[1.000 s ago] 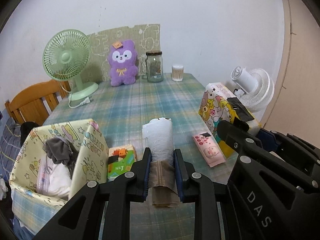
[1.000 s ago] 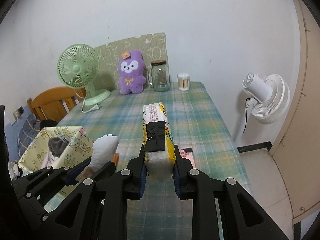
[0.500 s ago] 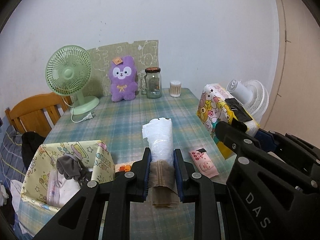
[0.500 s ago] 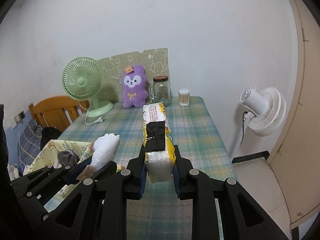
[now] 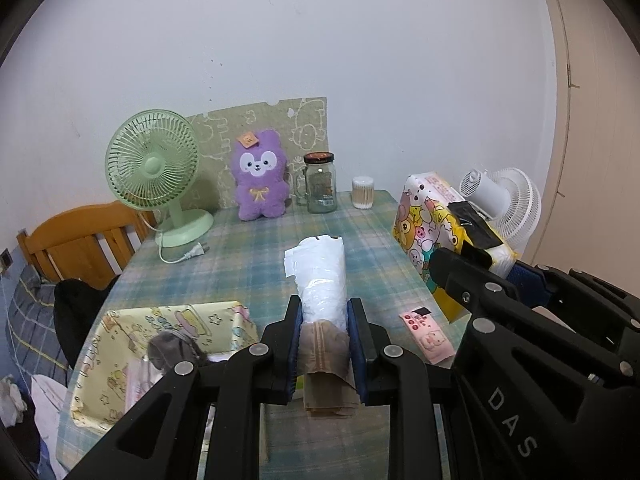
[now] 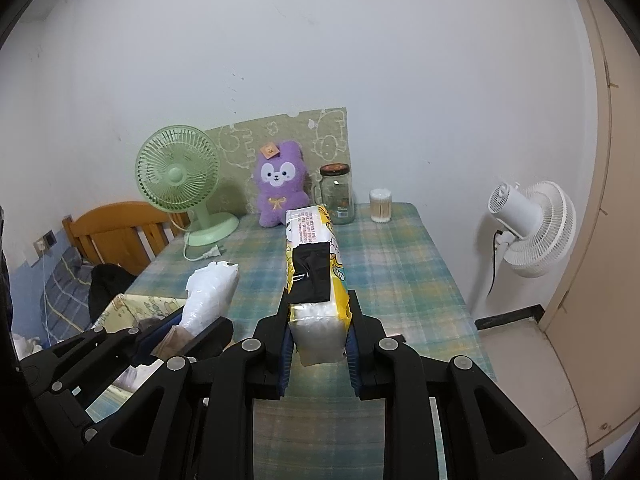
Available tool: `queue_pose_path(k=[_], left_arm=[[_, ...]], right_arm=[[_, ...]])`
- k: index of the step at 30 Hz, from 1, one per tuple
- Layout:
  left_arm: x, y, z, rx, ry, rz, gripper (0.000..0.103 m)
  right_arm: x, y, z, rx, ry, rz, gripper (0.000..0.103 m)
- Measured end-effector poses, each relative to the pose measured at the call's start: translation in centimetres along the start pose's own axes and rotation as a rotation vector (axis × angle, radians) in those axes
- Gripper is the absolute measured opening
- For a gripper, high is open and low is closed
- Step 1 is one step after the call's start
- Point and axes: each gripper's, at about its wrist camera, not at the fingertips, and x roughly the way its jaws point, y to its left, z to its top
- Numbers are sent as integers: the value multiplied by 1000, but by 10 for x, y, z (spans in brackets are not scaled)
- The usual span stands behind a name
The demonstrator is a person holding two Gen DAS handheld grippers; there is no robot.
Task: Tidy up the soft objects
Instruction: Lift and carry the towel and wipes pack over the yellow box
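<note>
My left gripper [image 5: 324, 320] is shut on a white plastic-wrapped roll [image 5: 322, 276] with a brown folded piece under it, held above the table. My right gripper [image 6: 318, 320] is shut on a yellow cartoon tissue pack [image 6: 314, 256] with black tape; the pack also shows in the left wrist view [image 5: 436, 232]. A yellow patterned fabric bin [image 5: 100, 360] holding soft clothes sits at the lower left. A small pink packet [image 5: 426, 336] lies on the plaid table. A purple plush [image 5: 261, 180] stands at the back.
A green desk fan [image 5: 154, 168], a glass jar [image 5: 320, 184] and a cotton-swab tub [image 5: 363, 194] line the back edge. A wooden chair [image 5: 80, 240] is left of the table. A white floor fan [image 6: 532, 228] stands to the right.
Both grippers have risen and pulled back with their loads. The bin and pink packet sit lower and smaller in view; a green-orange packet next to the bin is now hidden.
</note>
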Motion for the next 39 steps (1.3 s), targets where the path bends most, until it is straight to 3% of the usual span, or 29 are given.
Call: queue_pose_path(k=[18, 39], left_arm=[[-13, 50, -2, -25, -29, 35, 21], [5, 114, -9, -55, 1, 55, 21]], right_arm=[[8, 54, 6, -22, -6, 28, 26], [45, 114, 4, -70, 35, 79, 26]])
